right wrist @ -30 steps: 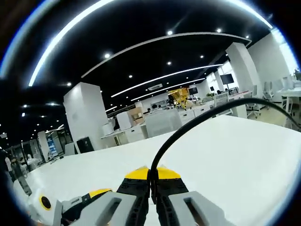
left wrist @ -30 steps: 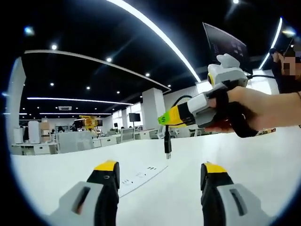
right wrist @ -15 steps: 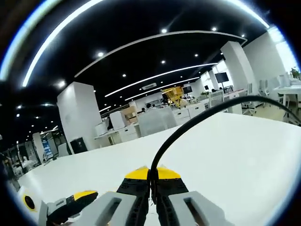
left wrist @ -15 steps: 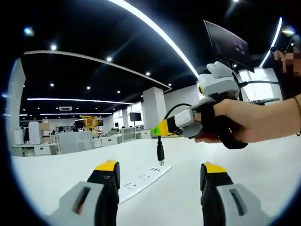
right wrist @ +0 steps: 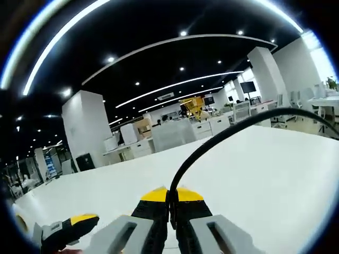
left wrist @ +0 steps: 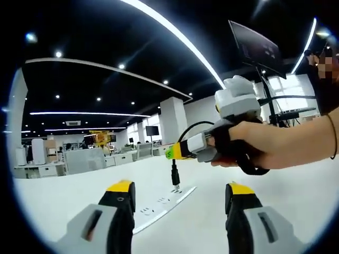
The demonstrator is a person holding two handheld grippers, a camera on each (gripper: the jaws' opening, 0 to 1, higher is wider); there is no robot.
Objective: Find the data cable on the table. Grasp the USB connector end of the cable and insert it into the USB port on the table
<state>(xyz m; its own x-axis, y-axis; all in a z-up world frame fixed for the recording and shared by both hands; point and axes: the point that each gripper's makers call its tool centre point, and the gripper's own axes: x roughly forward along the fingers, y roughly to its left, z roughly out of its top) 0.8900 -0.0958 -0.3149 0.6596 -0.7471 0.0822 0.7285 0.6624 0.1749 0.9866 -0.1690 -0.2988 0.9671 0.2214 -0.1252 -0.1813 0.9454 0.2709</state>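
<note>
While right gripper [right wrist: 170, 197] pinches cable [right wrist: 173, 180], connector [left wrist: 174, 180] overhangs strip [left wrist: 159, 209].

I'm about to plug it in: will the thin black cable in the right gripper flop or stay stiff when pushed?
Probably floppy overall: the thin black cable arcs away in a loose curve. The short end below the right gripper hangs straight above the flat white power strip, so it may not buckle.

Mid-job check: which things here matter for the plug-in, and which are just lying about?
For the job: cable, its USB plug, power strip, right gripper, table.
Lying about: monitor, far desks, yellow machine.
</note>
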